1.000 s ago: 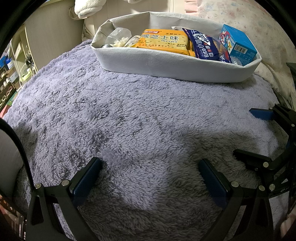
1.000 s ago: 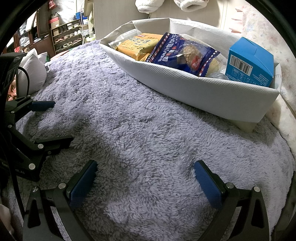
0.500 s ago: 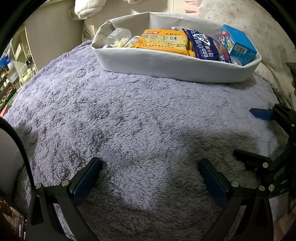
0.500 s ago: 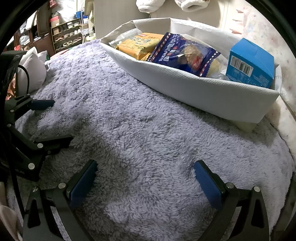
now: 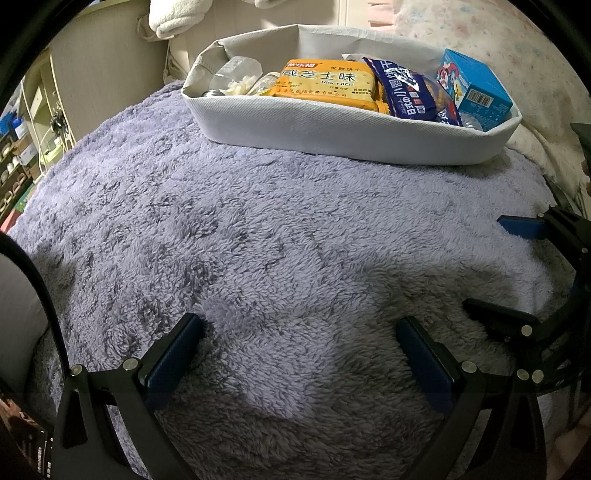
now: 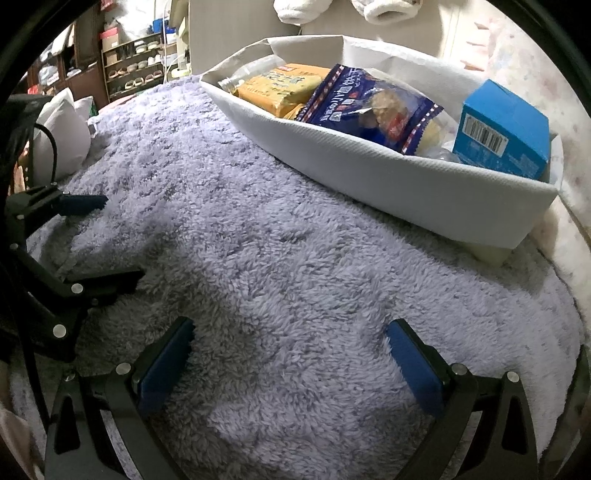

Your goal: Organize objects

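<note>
A white fabric basket (image 5: 332, 133) (image 6: 424, 192) stands at the far side of a purple fluffy blanket (image 5: 277, 240) (image 6: 295, 258). In it lie an orange cracker pack (image 5: 325, 85) (image 6: 277, 88), a dark blue snack bag (image 5: 413, 96) (image 6: 369, 107), a light blue box (image 5: 476, 92) (image 6: 506, 136) and clear bottles (image 5: 236, 74). My left gripper (image 5: 299, 332) is open and empty, low over the blanket. My right gripper (image 6: 288, 332) is open and empty beside it. Each also shows in the other's view: the right one (image 5: 517, 269), the left one (image 6: 99, 240).
White towels (image 5: 177, 18) (image 6: 303, 11) hang behind the basket. Shelves with shoes (image 6: 136, 74) stand at the far left. A white pillow (image 6: 62, 136) lies at the blanket's left edge. A floral bedcover (image 5: 517, 48) lies to the right of the basket.
</note>
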`<state>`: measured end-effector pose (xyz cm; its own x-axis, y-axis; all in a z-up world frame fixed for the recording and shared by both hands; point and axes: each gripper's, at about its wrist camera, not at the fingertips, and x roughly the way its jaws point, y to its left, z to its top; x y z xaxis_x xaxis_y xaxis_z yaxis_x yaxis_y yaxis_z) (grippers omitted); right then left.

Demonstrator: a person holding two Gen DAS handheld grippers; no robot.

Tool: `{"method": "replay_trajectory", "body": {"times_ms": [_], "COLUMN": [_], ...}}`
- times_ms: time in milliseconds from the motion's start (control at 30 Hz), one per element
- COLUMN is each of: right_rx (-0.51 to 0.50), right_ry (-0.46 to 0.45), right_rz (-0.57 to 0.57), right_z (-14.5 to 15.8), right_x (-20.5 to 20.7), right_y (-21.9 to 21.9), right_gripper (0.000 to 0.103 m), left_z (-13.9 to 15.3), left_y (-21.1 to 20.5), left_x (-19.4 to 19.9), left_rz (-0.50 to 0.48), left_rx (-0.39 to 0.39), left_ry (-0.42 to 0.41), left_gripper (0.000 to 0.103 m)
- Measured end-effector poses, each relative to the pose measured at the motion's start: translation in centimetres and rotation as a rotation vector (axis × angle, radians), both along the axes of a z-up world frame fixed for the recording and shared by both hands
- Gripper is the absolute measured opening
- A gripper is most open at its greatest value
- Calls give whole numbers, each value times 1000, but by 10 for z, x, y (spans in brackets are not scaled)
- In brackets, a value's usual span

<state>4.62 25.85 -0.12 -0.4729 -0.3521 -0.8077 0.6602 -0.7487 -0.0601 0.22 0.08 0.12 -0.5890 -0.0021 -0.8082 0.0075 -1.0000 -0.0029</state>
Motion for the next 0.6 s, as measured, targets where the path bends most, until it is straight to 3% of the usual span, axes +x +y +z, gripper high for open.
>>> {"method": "replay_trajectory", "body": {"times_ms": [600], "right_rx": [7], "right_ry": [16], "right_rz": [1], "right_z": [0], "right_x": [2], "right_y": [-9], "right_gripper": [103], "left_z": [0], "left_y": [0], "left_x": [0], "left_rz": [0], "left_rx": [0], "left_ry": [0], "left_gripper": [103]}}
